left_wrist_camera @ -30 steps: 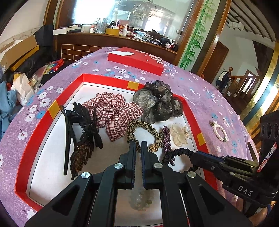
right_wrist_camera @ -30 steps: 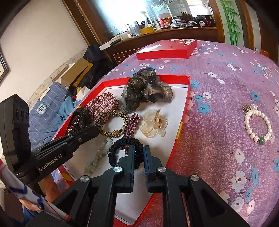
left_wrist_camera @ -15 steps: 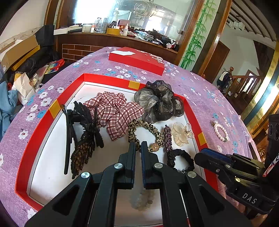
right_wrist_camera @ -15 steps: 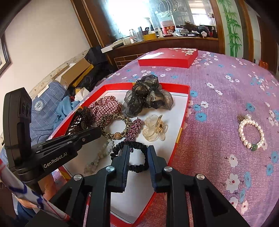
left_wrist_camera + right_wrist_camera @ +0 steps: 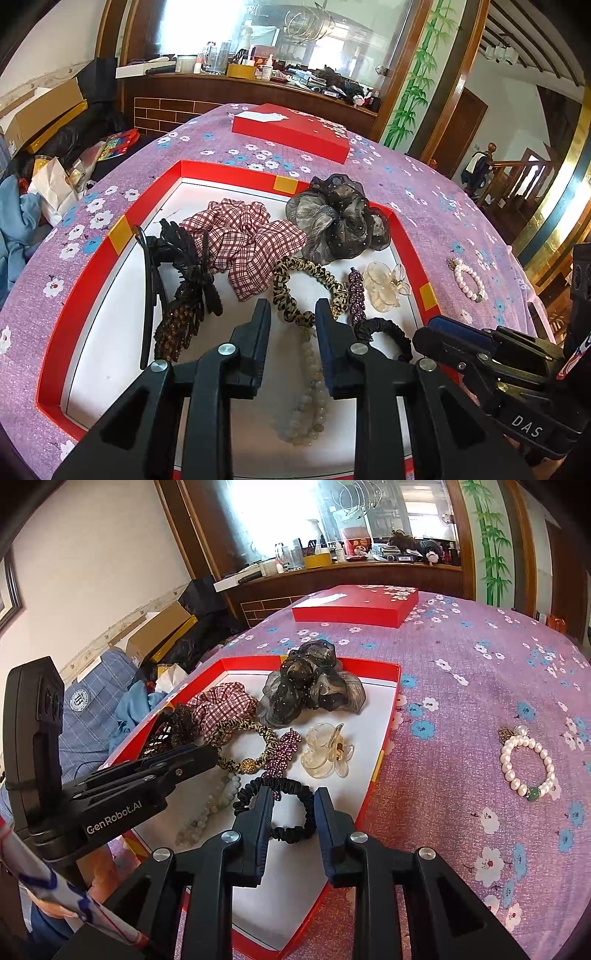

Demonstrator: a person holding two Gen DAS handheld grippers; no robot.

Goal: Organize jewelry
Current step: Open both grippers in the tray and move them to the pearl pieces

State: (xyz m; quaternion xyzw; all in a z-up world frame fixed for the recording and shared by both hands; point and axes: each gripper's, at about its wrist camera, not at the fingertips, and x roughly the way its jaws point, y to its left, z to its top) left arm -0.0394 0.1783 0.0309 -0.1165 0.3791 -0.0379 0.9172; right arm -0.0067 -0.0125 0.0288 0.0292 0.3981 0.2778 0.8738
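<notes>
The left gripper (image 5: 291,314) is opening over the bead strand (image 5: 306,398) inside the red tray (image 5: 85,273), gripping nothing, and the right gripper (image 5: 293,801) is opening above the black scrunchie (image 5: 280,812) near the tray's right wall, also empty. The pearl bracelet (image 5: 526,766) is lying outside the tray on the cloth, likely next. The right gripper should be lifting clear of the tray wall first, avoiding snagging the scrunchie.

Bright window glare, fisheye-warped, perhaps soft edges
</notes>
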